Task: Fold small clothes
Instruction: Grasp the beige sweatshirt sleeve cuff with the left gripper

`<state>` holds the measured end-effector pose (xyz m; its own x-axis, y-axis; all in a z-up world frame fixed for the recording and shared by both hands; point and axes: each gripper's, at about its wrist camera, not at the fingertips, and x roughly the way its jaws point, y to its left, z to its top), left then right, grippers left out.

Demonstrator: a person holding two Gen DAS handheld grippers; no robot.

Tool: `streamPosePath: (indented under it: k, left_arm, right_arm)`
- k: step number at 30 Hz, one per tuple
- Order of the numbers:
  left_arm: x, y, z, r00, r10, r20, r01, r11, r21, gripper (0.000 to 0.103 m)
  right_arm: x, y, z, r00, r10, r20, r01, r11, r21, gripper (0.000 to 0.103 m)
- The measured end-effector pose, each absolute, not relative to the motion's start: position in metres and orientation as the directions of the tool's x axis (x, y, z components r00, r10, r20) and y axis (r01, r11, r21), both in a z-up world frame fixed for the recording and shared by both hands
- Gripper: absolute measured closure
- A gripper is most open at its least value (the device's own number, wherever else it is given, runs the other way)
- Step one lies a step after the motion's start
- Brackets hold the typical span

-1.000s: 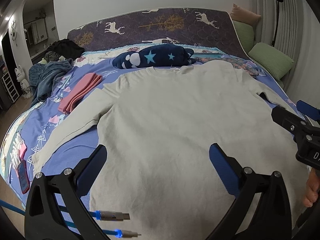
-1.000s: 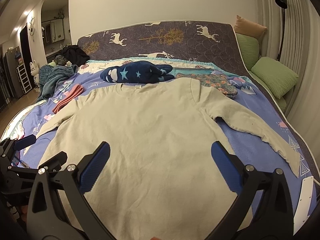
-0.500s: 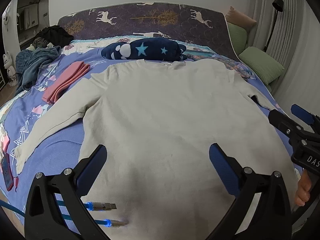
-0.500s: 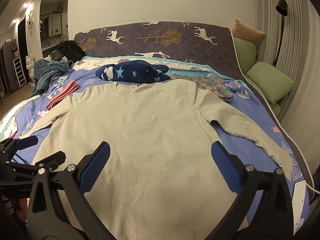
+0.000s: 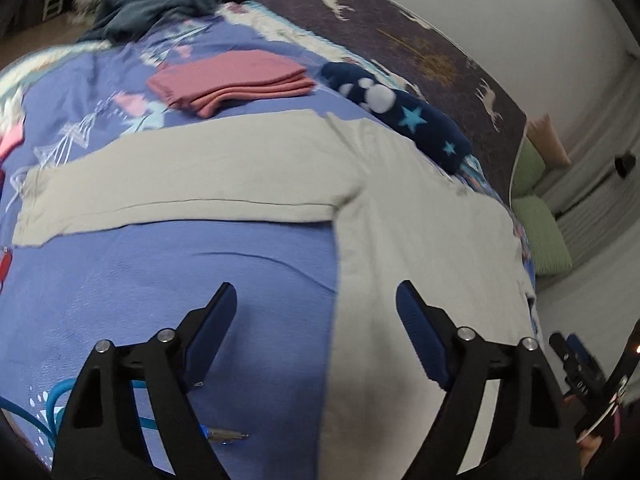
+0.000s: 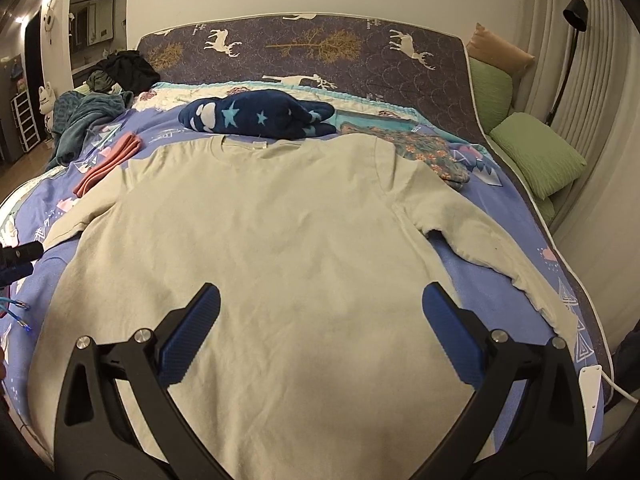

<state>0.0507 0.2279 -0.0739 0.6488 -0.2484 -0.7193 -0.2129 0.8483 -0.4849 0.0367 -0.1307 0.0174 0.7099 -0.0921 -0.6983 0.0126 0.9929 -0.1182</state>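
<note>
Beige long-sleeved shirt [image 6: 260, 240] lies flat on bed [image 6: 500, 272]; folded pink garment [image 5: 232, 80] and star-print pillow [image 6: 256, 118] nearby; left claw [image 5: 316, 332] and right claw [image 6: 320, 332] both released.

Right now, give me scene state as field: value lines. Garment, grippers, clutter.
garment: beige long-sleeve shirt, spread flat on the bed, both sleeves out to the sides
fold state: no fold visible
left gripper: open, empty, over the shirt's side edge below its sleeve
right gripper: open, empty, above the shirt's lower half
folded items: pink stack beyond the sleeve on the shirt's left
other clutter: navy star-print fleece past the collar, floral garment, green pillows, teal blanket
</note>
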Motion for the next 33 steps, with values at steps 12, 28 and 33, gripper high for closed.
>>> streamPosePath:
  k: [12,28,33]
  left_arm:
    - [0.031,0.399,-0.149,0.632,-0.23,-0.74,-0.611,0.439,-0.659,0.041]
    - [0.046,0.477,-0.2,0.655,-0.102,-0.748,-0.706,0.271,-0.655,0.098]
    - [0.062,0.451,-0.137,0.726,-0.03,-0.687,-0.604,0.45,-0.658,0.099]
  right_arm:
    - [0.065,-0.125,0.0,0.651,-0.06,-0.757,0.034,0.998,-0.049,0.002]
    - [0.092,-0.132,-0.015,0.616,-0.079,-0.784,0.082,0.996,-0.037,0.002]
    - [0.096,-0.138,-0.017,0.613,-0.091,-0.785,0.093,0.995,-0.043,0.002]
